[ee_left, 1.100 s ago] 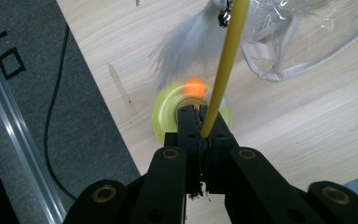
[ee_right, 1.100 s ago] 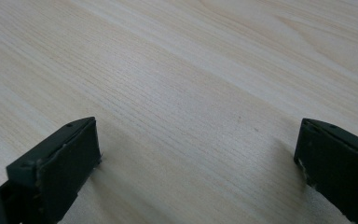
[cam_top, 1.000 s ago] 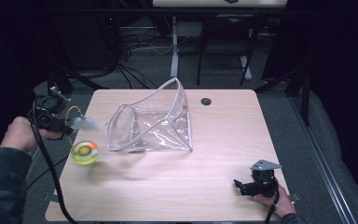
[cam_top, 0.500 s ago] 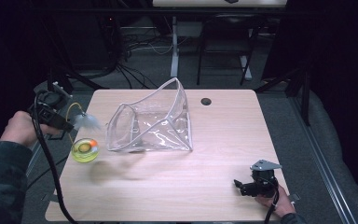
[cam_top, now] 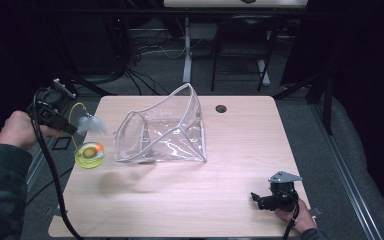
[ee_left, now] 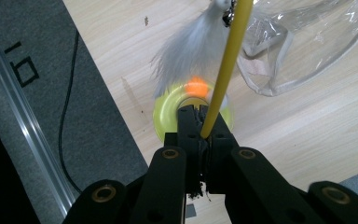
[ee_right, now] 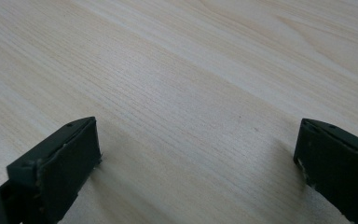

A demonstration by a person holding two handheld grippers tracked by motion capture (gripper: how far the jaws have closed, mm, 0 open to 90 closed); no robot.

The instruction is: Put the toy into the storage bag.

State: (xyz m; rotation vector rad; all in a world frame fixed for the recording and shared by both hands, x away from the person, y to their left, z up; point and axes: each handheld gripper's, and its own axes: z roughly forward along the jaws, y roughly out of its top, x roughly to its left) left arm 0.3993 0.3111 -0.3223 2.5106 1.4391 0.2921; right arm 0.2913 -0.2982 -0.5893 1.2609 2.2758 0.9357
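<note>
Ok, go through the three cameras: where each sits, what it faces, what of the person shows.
High view: above the person's side, facing down on the table; both hands and tools show.
Left gripper view: on the left tool, shut on a yellow wand.
Right gripper view: on the right tool, jaws apart over bare wood.
Shared: clear bag.

wand point(ee_left: 225, 70): yellow
feather point(ee_left: 193, 49): white
disc point(cam_top: 90, 153): yellow-green, orange centre
pouch point(cam_top: 162, 132): clear
worktop point(cam_top: 240, 150): pale woodgrain

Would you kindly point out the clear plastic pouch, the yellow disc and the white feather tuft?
clear plastic pouch point(cam_top: 172, 135): high view, its front panel.
yellow disc point(cam_top: 90, 154): high view, its centre.
white feather tuft point(ee_left: 191, 53): left gripper view, mid-tuft.
</note>
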